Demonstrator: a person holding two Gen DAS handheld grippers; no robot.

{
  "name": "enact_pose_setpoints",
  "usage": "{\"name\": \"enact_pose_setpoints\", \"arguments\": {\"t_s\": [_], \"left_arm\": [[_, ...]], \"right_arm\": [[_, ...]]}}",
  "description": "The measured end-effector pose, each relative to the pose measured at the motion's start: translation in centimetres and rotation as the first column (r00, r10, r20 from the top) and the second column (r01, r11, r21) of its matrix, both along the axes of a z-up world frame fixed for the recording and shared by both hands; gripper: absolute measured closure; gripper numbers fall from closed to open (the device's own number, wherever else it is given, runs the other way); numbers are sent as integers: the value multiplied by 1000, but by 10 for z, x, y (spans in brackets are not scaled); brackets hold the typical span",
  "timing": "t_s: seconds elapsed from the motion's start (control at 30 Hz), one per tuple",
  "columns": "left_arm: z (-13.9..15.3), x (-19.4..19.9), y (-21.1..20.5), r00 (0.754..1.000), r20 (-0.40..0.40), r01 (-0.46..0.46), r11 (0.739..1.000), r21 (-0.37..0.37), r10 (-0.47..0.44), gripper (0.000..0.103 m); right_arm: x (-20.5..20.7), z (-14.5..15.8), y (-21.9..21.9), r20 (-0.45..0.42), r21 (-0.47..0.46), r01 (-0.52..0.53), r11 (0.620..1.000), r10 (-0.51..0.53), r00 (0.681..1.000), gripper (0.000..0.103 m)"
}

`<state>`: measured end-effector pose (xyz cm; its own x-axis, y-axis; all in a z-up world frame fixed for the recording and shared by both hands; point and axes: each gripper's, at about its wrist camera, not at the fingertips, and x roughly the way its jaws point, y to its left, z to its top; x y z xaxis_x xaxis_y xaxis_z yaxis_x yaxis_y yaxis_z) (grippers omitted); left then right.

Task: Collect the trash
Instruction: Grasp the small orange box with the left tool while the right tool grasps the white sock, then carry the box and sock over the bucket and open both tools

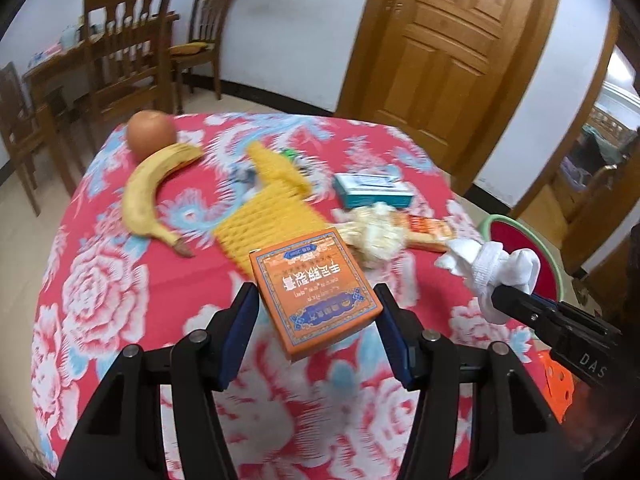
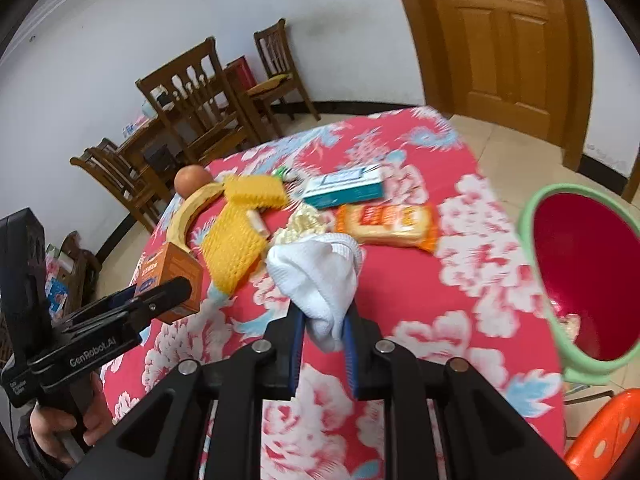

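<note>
The orange box (image 1: 316,292) hangs above the red flowered table (image 1: 120,280), clamped between the fingers of the left gripper (image 1: 318,316). Right of the box, the right gripper (image 2: 324,334) is closed on a crumpled white tissue (image 2: 320,276), also lifted off the cloth. Beyond the box lie a yellow foam net (image 1: 266,216), a banana (image 1: 152,192) with an orange (image 1: 151,135) at its far end, a teal box (image 1: 372,192), a pale crumpled wad (image 1: 376,234) and a snack packet (image 2: 386,224). Off the table edge, right of the box, stands a green-rimmed bin (image 2: 538,200) with a red inside.
</note>
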<state>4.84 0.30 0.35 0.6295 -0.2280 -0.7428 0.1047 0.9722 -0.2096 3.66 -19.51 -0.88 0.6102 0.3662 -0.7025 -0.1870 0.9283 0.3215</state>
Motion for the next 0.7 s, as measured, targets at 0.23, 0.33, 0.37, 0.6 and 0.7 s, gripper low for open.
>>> {"name": "enact_pose_setpoints", "arguments": {"t_s": [0.23,0.33,0.37,0.6,0.7], "left_arm": [[13,8,-40,995,23,93,996,-6,-93,44],[19,11,-60,990,35,135,991,-6,-135,45],[20,11,-65,989,37,143,990,-6,-143,45],[27,17,-109,972,45,231,973,-5,-231,46],[28,21,-128,964,45,264,965,-2,-263,46]], "right_arm": [[-15,15,-41,36,0,92,996,-92,995,83],[-19,20,-60,48,8,136,991,-137,989,83],[-20,21,-68,51,10,151,988,-151,987,83],[-25,27,-106,67,20,232,972,-233,970,83],[-27,27,-122,68,25,265,964,-266,962,83]]}}
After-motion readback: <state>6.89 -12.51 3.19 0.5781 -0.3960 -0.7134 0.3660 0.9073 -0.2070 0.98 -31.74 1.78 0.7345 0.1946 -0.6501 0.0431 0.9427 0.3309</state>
